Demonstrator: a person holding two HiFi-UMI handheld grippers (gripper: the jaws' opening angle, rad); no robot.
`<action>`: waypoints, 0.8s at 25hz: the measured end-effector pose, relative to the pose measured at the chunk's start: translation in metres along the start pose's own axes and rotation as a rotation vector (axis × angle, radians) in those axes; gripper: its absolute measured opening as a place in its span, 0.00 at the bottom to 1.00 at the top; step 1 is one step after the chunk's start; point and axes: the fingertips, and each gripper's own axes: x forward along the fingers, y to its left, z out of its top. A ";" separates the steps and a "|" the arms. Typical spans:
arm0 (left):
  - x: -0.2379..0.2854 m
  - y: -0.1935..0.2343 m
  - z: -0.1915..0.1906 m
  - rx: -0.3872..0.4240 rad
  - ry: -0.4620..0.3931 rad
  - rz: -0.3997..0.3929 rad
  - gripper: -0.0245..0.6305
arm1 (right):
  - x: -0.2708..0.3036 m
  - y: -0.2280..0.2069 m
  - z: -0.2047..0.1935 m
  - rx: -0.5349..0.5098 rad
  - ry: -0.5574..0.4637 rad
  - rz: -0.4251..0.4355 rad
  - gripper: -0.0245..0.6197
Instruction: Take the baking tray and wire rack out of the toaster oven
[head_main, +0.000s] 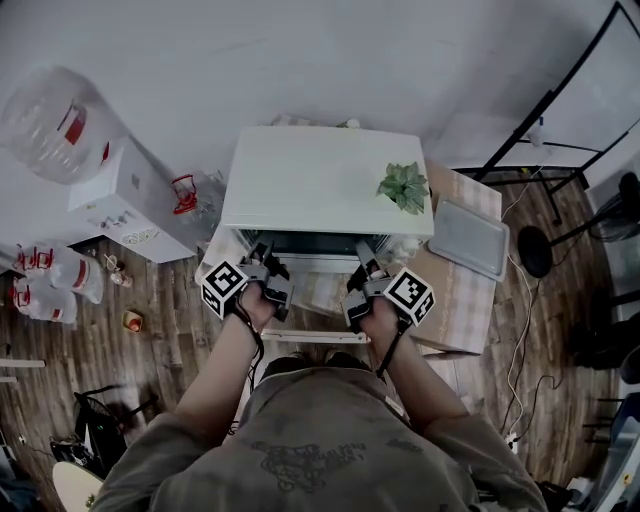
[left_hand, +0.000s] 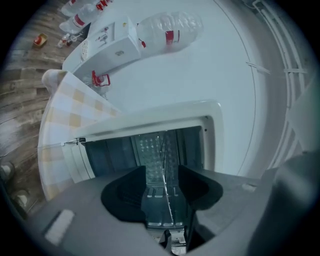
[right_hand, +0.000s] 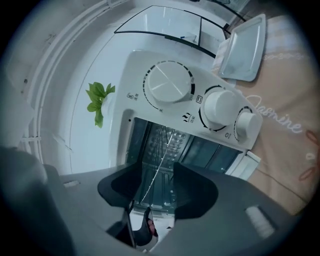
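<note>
**Toaster oven, front open: two tools at its mouth, tray already on the desk**

Head view only: the whole layout. The white toaster oven (head_main: 320, 180) stands on a checked-cloth desk (head_main: 460, 305). The left tool (head_main: 264, 252) and right tool (head_main: 364, 256) lie side by side at the oven's front edge. The oven's top hides the cavity from this camera, so the wire rack cannot be seen here. A potted plant (head_main: 403, 186) sits on the oven top, ahead of the right tool. A water dispenser (head_main: 120, 200) with its bottle (head_main: 55, 125) stands well off the left tool's outer side.

Left tool view only: the left tool (left_hand: 162, 181) has its jaws apart. The wire rack (left_hand: 162, 150) runs edge-on as a thin line down the gap, inside the dark cavity straight ahead, with neither pad pressing on it.

Right tool view only: the right tool (right_hand: 157, 174) likewise has its jaws apart, and the same rack (right_hand: 167, 140) threads the gap untouched. The control panel's three dials (right_hand: 167, 85) show here alone.

Baking tray (head_main: 470, 238): out of the oven, flat on the desk beyond the right tool's outer side, beside the oven. It is also caught in the right tool view (right_hand: 242, 47) and does not show in the left tool view.

Hard to make out: the rack's full outline, and how deep it sits in the cavity.
</note>
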 end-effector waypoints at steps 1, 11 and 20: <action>0.003 0.004 0.002 -0.003 -0.012 0.002 0.36 | 0.005 -0.002 0.001 0.009 -0.009 0.003 0.39; 0.029 0.014 0.014 0.004 -0.076 -0.086 0.31 | 0.046 -0.021 0.020 0.167 -0.158 0.102 0.35; 0.053 0.006 0.018 0.034 -0.085 -0.164 0.28 | 0.078 -0.019 0.037 0.171 -0.210 0.158 0.29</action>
